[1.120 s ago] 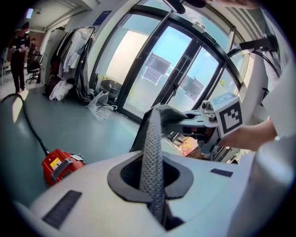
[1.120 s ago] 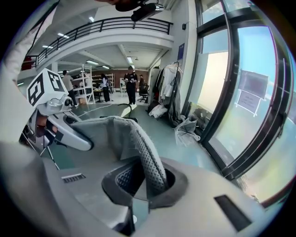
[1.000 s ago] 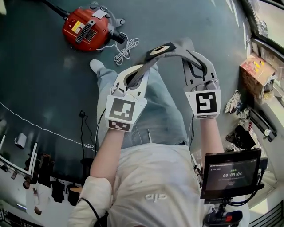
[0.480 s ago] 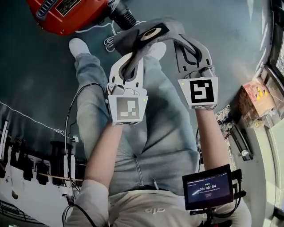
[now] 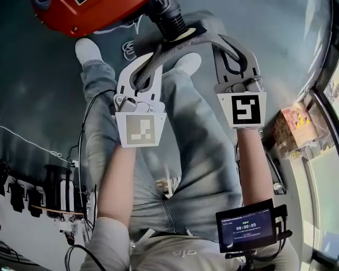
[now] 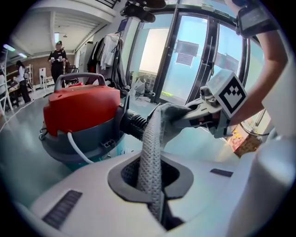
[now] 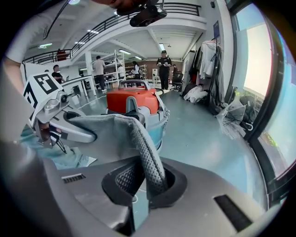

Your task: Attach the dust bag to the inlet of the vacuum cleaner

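Head view: the left gripper (image 5: pixel 150 59) and right gripper (image 5: pixel 229 46) each pinch an edge of the bag (image 5: pixel 204 33). Just ahead of their tips, its collar meets the inlet (image 5: pixel 167 17) of the vacuum (image 5: pixel 87 16).

Left gripper view: the jaws are clamped on fabric, with the inlet just beyond.

Right gripper view: the same tight clamp, vacuum ahead.

The bag is at the inlet. Pushing the collar fully on seems to be what is left.

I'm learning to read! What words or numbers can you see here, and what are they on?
"00:00:05": on the small screen at the bottom of the head view.
Smaller print on that screen: too small to read.
Papers on the window: too blurred.
Marker cubes: only black-and-white squares, no words.
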Demonstrator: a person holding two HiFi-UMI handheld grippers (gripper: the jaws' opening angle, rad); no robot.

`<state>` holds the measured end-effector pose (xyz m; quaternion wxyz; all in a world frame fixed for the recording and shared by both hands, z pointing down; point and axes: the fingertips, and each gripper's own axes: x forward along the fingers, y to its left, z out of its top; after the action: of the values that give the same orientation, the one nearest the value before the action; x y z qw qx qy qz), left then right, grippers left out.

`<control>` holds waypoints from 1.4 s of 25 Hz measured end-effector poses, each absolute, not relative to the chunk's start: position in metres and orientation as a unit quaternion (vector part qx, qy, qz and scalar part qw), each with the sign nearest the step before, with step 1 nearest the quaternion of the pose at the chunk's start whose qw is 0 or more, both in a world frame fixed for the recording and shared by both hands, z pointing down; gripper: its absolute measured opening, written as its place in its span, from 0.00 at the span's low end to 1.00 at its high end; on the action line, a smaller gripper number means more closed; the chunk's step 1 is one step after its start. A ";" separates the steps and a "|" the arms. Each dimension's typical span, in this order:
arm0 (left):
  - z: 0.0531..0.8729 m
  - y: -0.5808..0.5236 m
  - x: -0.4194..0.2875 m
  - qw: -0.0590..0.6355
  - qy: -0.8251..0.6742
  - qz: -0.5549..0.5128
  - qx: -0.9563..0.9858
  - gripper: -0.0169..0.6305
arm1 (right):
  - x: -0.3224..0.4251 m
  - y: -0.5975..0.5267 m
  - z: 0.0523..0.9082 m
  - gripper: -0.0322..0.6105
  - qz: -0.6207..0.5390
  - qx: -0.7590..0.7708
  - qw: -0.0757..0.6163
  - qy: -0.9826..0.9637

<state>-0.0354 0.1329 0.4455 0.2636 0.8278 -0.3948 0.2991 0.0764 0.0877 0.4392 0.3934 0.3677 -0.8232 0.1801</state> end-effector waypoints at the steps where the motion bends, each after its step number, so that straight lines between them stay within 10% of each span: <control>1: 0.446 0.131 -0.040 0.258 -0.398 0.303 0.827 0.05 | 0.073 0.088 0.439 0.07 0.177 0.365 0.394 -0.824; 35: 0.470 0.106 -0.062 0.299 -0.358 0.339 0.817 0.05 | 0.060 0.075 0.483 0.07 0.138 0.369 0.446 -0.803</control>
<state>-0.0618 0.1057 0.4699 0.2994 0.8168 -0.3581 0.3391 0.0599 0.0746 0.4833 0.4465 0.3687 -0.8035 0.1382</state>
